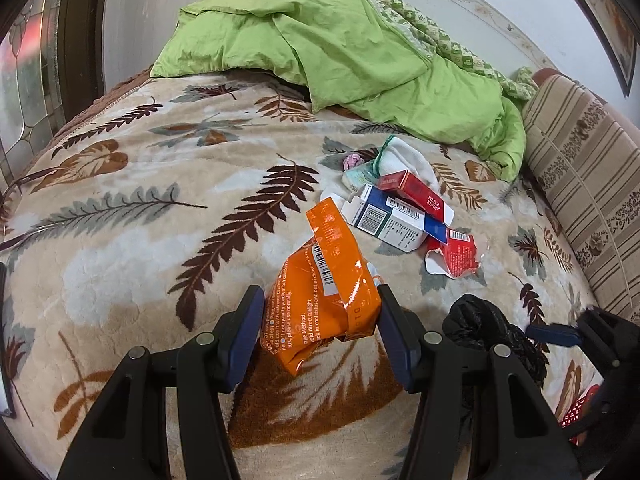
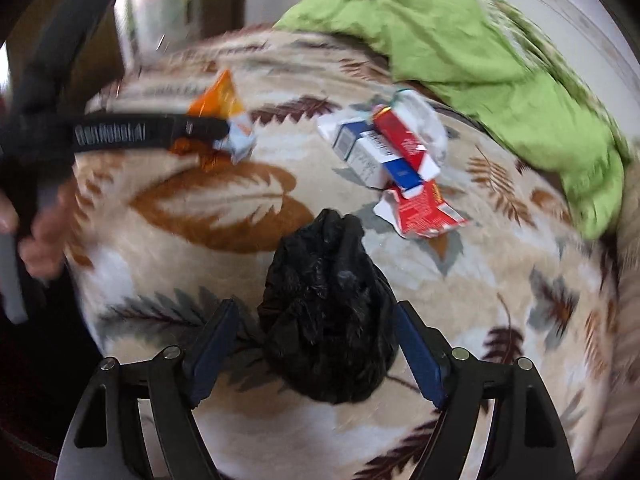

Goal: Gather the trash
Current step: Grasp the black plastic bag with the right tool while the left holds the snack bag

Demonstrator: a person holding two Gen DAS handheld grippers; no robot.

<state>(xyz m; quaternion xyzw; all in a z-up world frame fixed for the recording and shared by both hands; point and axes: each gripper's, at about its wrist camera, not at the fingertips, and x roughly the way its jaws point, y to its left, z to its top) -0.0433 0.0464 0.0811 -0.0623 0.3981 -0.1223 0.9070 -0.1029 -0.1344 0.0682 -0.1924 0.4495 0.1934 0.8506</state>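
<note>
- Left gripper: jaws narrow, both blue pads pressed on an orange foil packet. Packet is crumpled, top end sticking up past the fingertips, lifted clear of the leaf-print blanket that covers the bed.
- Right gripper: jaws wide. A crumpled black plastic bag sits between the pads on the blanket; a gap shows on each side, so the pads are not pressing it.
- Right wrist view is motion-blurred; fine detail there is unreliable.
- From the right wrist view the left gripper shows side-on at upper left with the orange packet at its tip, and a person's hand on its handle.
- The rest of the trash is a small pile toward the far right part of the blanket: a blue-and-white carton with a red cigarette box lying across it, and a torn red wrapper just beside the carton on the near side.
- Behind the pile, touching it: a white cloth item and a small pale packet; too small to identify.
- A green quilt is bunched along the far edge of the bed, running down the right side.
- A striped cushion lines the right edge.
</note>
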